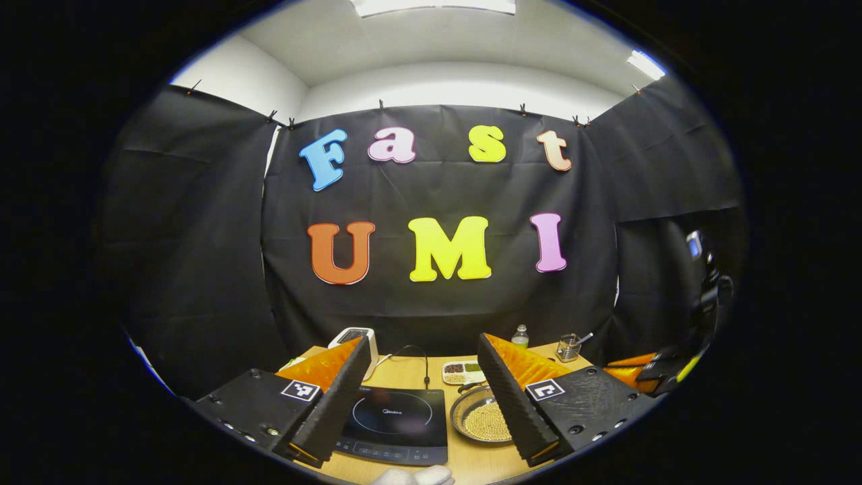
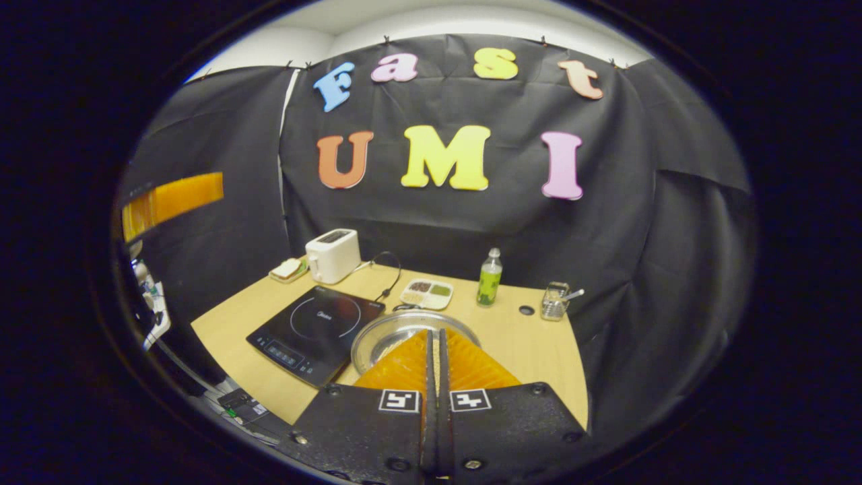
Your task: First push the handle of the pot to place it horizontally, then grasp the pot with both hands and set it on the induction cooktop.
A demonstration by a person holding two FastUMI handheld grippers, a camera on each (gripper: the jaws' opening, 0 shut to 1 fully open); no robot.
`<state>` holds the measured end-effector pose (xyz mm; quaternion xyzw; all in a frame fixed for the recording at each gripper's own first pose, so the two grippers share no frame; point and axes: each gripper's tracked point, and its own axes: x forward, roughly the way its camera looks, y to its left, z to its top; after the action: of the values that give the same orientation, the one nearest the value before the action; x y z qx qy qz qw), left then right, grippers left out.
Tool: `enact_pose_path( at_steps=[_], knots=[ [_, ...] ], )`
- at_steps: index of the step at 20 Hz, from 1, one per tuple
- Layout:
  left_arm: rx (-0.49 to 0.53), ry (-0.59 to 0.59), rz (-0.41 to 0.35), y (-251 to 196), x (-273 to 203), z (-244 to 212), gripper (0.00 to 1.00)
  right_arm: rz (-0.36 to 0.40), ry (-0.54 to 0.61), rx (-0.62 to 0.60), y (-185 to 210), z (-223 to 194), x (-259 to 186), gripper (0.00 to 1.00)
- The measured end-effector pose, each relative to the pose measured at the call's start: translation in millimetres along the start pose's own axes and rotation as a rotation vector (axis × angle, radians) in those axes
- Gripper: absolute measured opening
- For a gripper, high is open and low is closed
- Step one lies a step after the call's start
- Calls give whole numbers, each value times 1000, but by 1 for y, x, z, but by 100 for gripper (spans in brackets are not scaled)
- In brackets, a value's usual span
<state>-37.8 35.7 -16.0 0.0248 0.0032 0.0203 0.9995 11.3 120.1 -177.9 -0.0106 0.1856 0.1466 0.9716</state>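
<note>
Above the near edge of a wooden table (image 2: 532,350), the right gripper (image 2: 436,343) hangs with its two fingers pressed together, nothing between them, their tips just over the near rim of the pot (image 2: 394,330), a shallow round metal vessel. In the left gripper view, the left gripper (image 1: 424,357) is held spread wide, its fingers apart over the table and touching nothing; between them lie the induction cooktop (image 1: 397,421) and, to its right, the pot holding small pale round grains. The pot's handle cannot be made out in either view.

The pot sits on the tabletop just beside the cooktop's right edge, not on it. The cooktop, a flat black slab with a ring marked on its glass, lies bare, a black cable (image 2: 389,273) curling away from its far side.

Farther back, a divided dish (image 2: 427,293) of mixed dry goods rests behind the pot. A green bottle (image 2: 489,277) stands upright to its right, and a small wire holder (image 2: 553,301) with a utensil sits nearer the right edge. At the table's far left stands a white toaster (image 2: 332,254), a small plate (image 2: 288,269) beside it.
</note>
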Motion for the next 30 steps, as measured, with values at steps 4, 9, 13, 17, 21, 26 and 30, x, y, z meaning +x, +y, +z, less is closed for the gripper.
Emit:
enact_pose_path(
  at_steps=[4, 9, 13, 17, 21, 26, 30],
  knots=[
    [-1, 5, 41, 12, -4, -3, 95, 65, 144, -17, 16, -66, 36, 4],
    [0, 20, 109, 31, -9, -6, 95, 113, 289, -57, 32, -131, 61, 4],
    [16, 40, 166, 46, -16, -9, 95, 131, 390, -76, 42, -167, 83, 4],
    [27, 58, 211, 59, -23, -12, 95, 159, 436, -104, 54, -186, 101, 1],
    [20, 66, 232, 64, -26, -13, 95, 157, 455, -107, 57, -196, 115, 1],
    [12, 68, 237, 63, -23, -13, 95, 162, 482, -21, 45, -200, 120, 1],
    [1, 68, 221, 54, -18, -13, 95, 131, 491, -4, 25, -200, 121, 1]
  ],
)
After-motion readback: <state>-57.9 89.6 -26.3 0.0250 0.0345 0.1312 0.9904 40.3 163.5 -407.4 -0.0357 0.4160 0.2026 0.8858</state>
